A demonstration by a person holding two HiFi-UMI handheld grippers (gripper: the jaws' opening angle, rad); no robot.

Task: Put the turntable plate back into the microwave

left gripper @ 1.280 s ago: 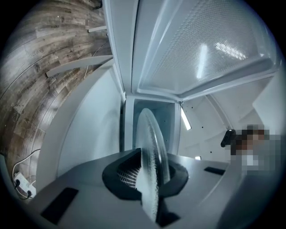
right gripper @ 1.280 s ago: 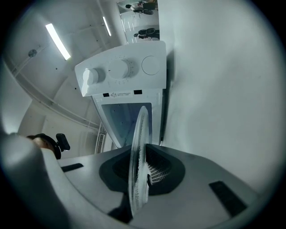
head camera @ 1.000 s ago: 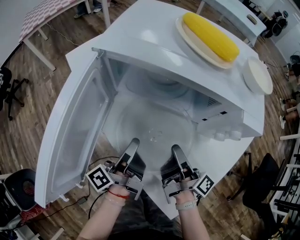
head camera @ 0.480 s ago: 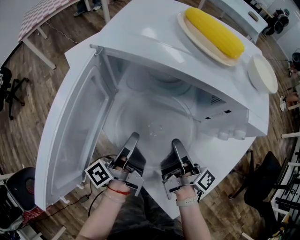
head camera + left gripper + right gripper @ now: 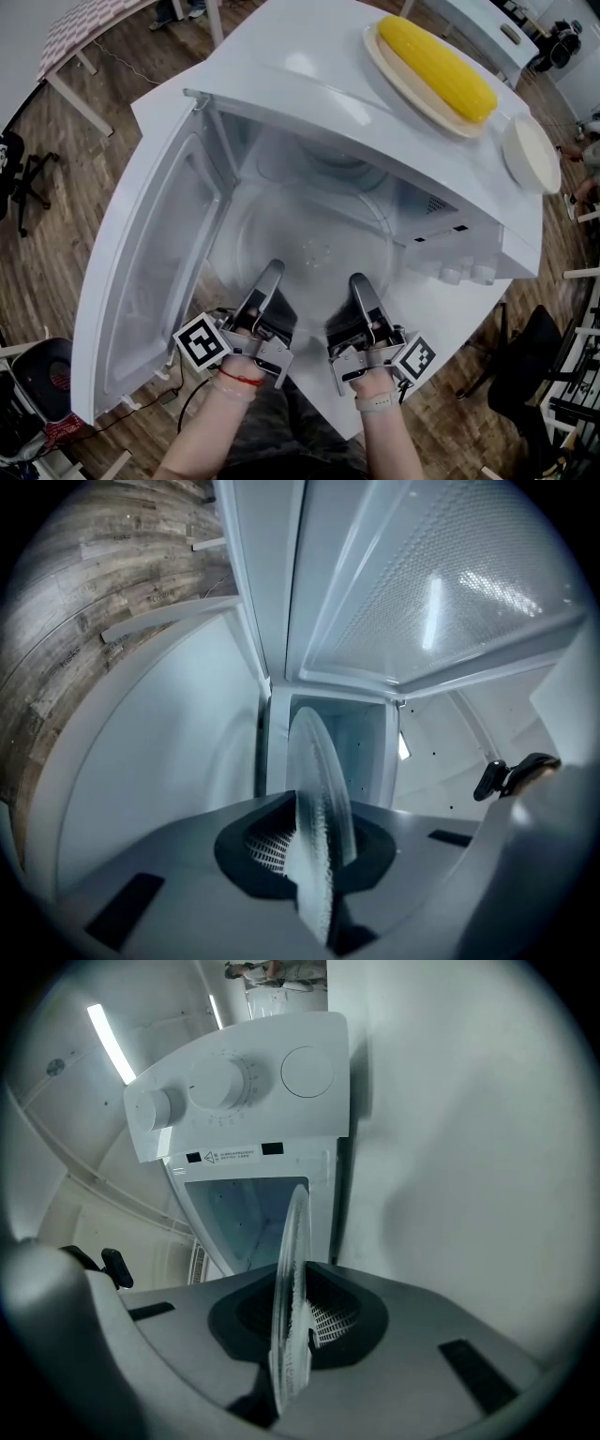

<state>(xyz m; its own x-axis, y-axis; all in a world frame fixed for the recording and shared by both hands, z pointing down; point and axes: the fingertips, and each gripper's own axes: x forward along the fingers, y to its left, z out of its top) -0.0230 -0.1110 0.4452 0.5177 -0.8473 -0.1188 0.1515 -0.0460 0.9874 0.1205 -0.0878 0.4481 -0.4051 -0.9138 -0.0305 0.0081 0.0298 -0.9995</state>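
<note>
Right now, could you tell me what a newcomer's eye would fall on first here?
The white microwave, its door open wide to the left, fills the head view. At its mouth, the left hand-held gripper and right hand-held gripper each clamp the near rim of the glass turntable plate. A yellow corn cob lies on a dish on top.

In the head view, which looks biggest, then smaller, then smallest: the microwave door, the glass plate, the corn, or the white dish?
1. microwave door, the largest by far
2. glass turntable plate
3. corn cob
4. white dish, the smallest, but it lies at the far edge of the picture, so its place below the corn is less sure
</note>
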